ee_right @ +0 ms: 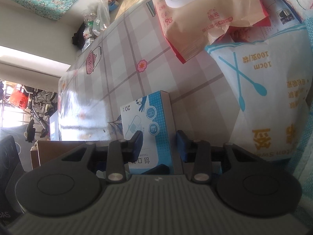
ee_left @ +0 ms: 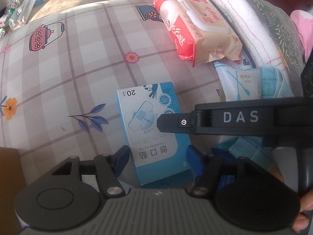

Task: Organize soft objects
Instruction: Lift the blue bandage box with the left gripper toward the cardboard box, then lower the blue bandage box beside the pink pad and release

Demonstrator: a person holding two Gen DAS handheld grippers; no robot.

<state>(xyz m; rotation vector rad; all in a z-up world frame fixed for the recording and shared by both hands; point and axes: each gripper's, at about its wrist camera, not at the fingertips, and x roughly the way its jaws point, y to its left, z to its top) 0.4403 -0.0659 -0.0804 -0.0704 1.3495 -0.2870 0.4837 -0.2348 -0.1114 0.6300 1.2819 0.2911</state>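
A blue and white plaster box (ee_left: 152, 125) lies flat on the checked tablecloth (ee_left: 78, 62). My left gripper (ee_left: 158, 160) is open with its blue pads on either side of the box's near end, not pressing it. My right gripper (ee_right: 158, 145) is open and straddles the same box (ee_right: 150, 121) from the side; its finger (ee_left: 176, 123) shows in the left wrist view reaching over the box. A red and beige wet wipes pack (ee_left: 195, 27) lies behind, also in the right wrist view (ee_right: 203, 17). A white cotton swab bag (ee_right: 264, 98) lies to the right.
A light blue cloth (ee_left: 272, 86) and a white quilted pad (ee_left: 244, 19) lie along the table's right side. Plastic bags (ee_left: 21, 9) sit beyond the far left edge. A brown box (ee_left: 9, 176) stands at the near left.
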